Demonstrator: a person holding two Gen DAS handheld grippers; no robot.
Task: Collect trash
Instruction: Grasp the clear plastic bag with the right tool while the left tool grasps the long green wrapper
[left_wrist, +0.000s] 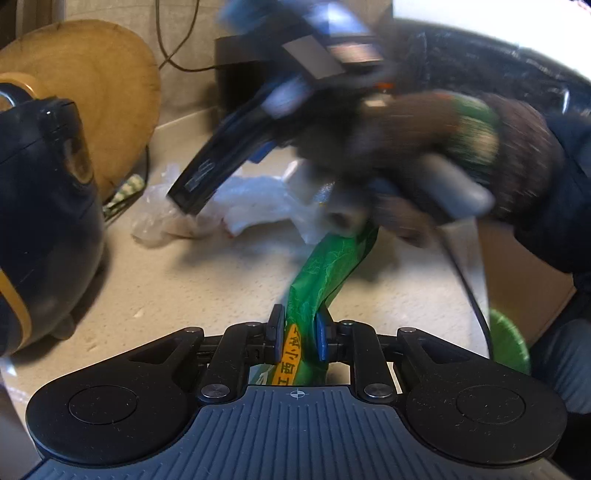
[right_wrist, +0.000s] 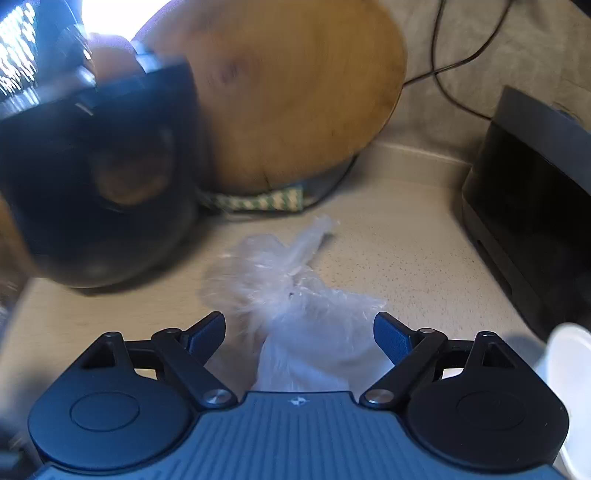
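The left hand-held gripper (left_wrist: 297, 334) is clamped on a green crinkled plastic snack wrapper with an orange printed band (left_wrist: 325, 273), its pads pressing the wrapper's near end while the rest trails away over the speckled beige desk (left_wrist: 207, 280). That piece looks collected, so the step in hand is the second pickup. The right hand-held gripper (right_wrist: 299, 334) stands with its jaws wide apart over a crumpled clear plastic bag (right_wrist: 284, 280), which lies on the desk just in front of a dark rounded appliance (right_wrist: 96, 177) and a round wooden board (right_wrist: 295, 92) leaning at the desk's back edge; the pads do not touch the bag. In the left wrist view the gloved hand (left_wrist: 480, 155) carrying that gripper is blurred. The next move probably calls for lowering the open jaws around the bag's bunched middle and closing firmly, since thin film slips and springs back, while the left keeps its hold on the wrapper
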